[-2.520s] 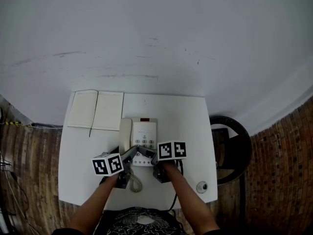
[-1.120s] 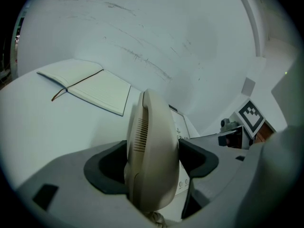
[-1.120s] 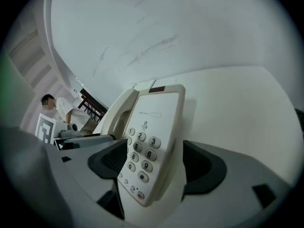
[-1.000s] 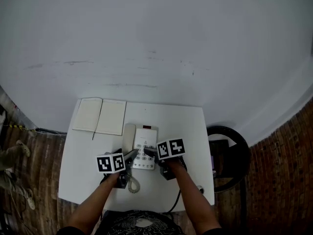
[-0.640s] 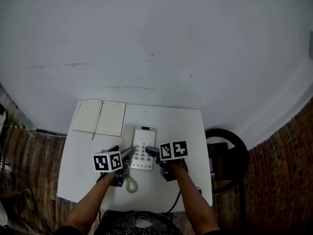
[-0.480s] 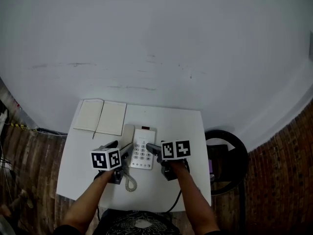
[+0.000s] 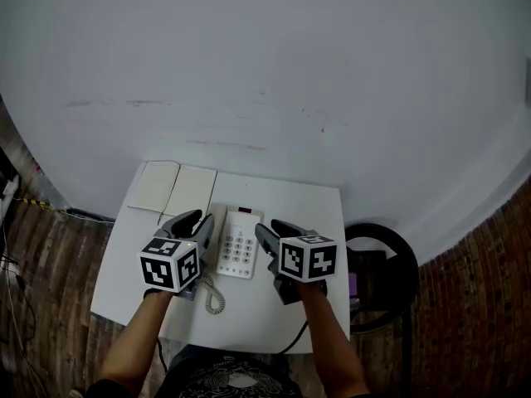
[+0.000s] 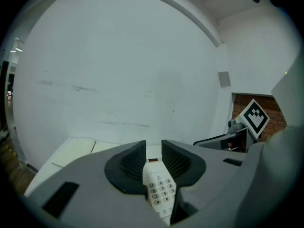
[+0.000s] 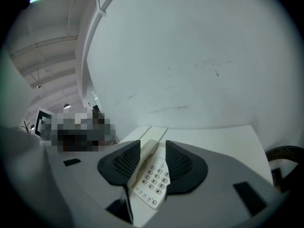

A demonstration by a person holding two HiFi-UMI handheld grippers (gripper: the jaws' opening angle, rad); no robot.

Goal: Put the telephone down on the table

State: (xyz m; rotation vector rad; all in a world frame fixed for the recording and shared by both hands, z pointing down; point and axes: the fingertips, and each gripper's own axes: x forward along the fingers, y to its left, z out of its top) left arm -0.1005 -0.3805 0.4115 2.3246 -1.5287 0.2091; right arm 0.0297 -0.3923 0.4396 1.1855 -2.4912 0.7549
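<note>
Though near the telephone (image 7: 237, 245), notebook (image 7: 172, 187) aside.

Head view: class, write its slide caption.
Telephone rests on white table; left tool and right tool flank it, jaws closing on nothing.

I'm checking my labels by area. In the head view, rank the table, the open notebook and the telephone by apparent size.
1. table
2. open notebook and telephone: they look about alike, and the notebook lies farther from the camera, so I leave them tied.
</note>
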